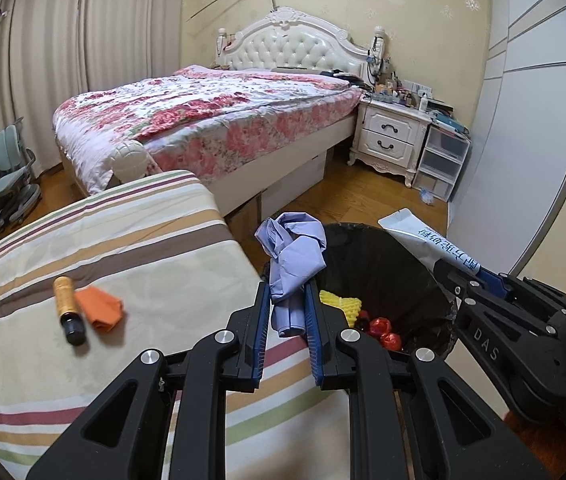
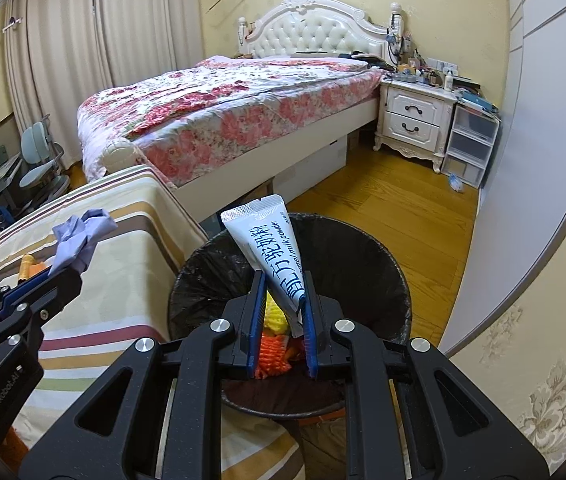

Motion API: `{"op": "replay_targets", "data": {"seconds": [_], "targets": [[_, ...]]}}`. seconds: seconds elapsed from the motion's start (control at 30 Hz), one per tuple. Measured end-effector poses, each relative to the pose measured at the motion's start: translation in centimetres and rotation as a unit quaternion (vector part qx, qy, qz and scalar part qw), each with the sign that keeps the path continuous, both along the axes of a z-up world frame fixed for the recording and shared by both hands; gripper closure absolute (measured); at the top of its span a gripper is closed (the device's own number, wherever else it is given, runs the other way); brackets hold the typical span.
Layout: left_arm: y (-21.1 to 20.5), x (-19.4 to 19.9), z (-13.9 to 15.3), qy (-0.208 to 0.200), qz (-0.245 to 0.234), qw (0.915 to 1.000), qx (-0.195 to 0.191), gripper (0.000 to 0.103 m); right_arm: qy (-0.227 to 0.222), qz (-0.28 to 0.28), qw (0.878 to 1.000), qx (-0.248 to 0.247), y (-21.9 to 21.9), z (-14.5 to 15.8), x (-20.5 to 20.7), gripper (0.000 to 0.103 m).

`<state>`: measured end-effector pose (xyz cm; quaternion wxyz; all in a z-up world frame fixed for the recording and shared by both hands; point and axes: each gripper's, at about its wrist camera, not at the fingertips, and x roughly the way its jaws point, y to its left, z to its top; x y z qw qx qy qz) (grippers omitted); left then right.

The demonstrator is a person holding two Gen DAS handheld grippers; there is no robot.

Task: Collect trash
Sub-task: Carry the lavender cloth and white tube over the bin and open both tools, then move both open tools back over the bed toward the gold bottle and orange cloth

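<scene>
Left gripper (image 1: 287, 308) clamped on crumpled lilac cloth (image 1: 293, 256), frame centre, at the left rim of the black trash bin (image 1: 415, 280). Right gripper (image 2: 283, 312) clamped on white milk powder sachet (image 2: 269, 240), held tilted over the bin opening, frame centre. Yellow, orange and red scraps lie inside the bin. Brown bottle (image 1: 68, 309) and orange scrap (image 1: 101, 309) lie touching on striped bedding (image 1: 131, 248), left of frame.
</scene>
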<state>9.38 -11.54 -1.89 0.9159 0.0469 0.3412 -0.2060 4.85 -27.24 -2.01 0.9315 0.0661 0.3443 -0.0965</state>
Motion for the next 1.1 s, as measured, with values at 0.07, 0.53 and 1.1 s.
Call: {"op": "replay_targets", "data": {"seconds": [0.07,0.53,1.1], "targets": [[-0.7,0.5,-0.4,0.004,-0.001,1.0000,0.003,0.085,0.002,-0.006,1.000,0.004,-0.7,-0.4,0.3,0.086],[-4.2,3.3,-2.3,0.019,-0.006,0.9992,0.034,0.085,0.017,-0.029,0.999,0.018,-4.0,-1.8,2.4,0.086],[-5.9,3.6,-3.1,0.024,-0.001,0.9982,0.054,0.045,0.030,-0.056,0.998,0.029,-5.8,-3.3,2.7,0.065]]}}
